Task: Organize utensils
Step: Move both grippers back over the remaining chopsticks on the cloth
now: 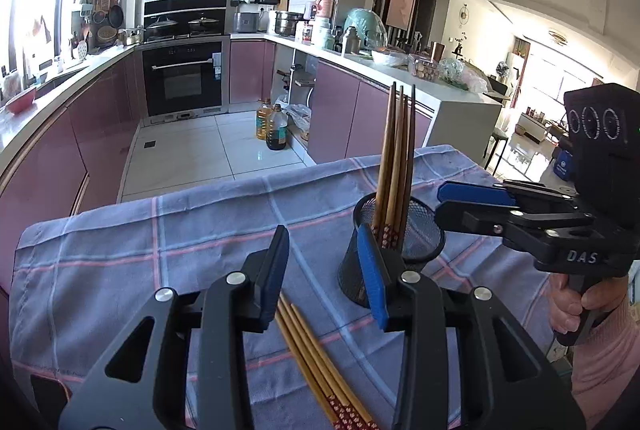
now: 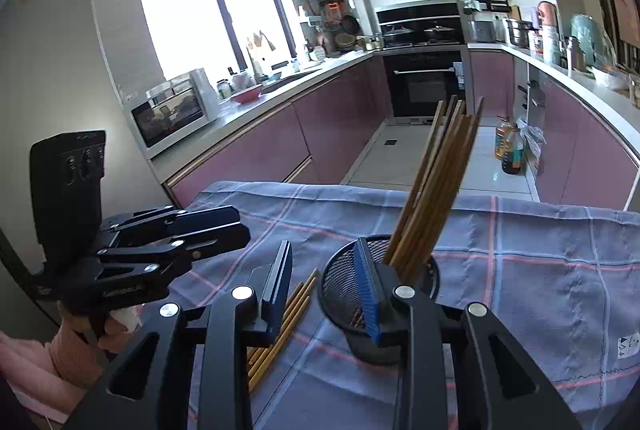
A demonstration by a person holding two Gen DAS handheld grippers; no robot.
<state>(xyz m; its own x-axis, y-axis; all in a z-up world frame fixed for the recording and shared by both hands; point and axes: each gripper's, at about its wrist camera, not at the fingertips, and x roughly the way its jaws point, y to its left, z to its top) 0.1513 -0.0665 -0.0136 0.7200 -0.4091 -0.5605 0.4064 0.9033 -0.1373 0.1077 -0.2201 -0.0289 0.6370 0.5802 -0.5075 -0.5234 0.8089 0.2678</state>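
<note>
A black mesh cup [image 1: 416, 242] stands on the blue checked cloth [image 1: 120, 250] with several brown chopsticks [image 1: 396, 150] upright in it. Several more chopsticks [image 1: 316, 362] lie flat on the cloth, just below and between the fingers of my left gripper [image 1: 324, 274], which is open and holds nothing. My right gripper [image 2: 326, 290] is open too, its right finger in front of the cup [image 2: 344, 286] and the lying chopsticks [image 2: 280, 334] under its left finger. Each gripper shows in the other's view, the right gripper [image 1: 440, 204] beside the cup's rim, the left gripper [image 2: 240, 226] at the cloth's left edge.
The cloth covers a table whose far edge [image 2: 400, 190] drops to a tiled kitchen floor. Two oil bottles [image 1: 274, 126] stand on the floor by the pink cabinets. A person's hand in a pink sleeve [image 1: 592, 330] grips the right handle.
</note>
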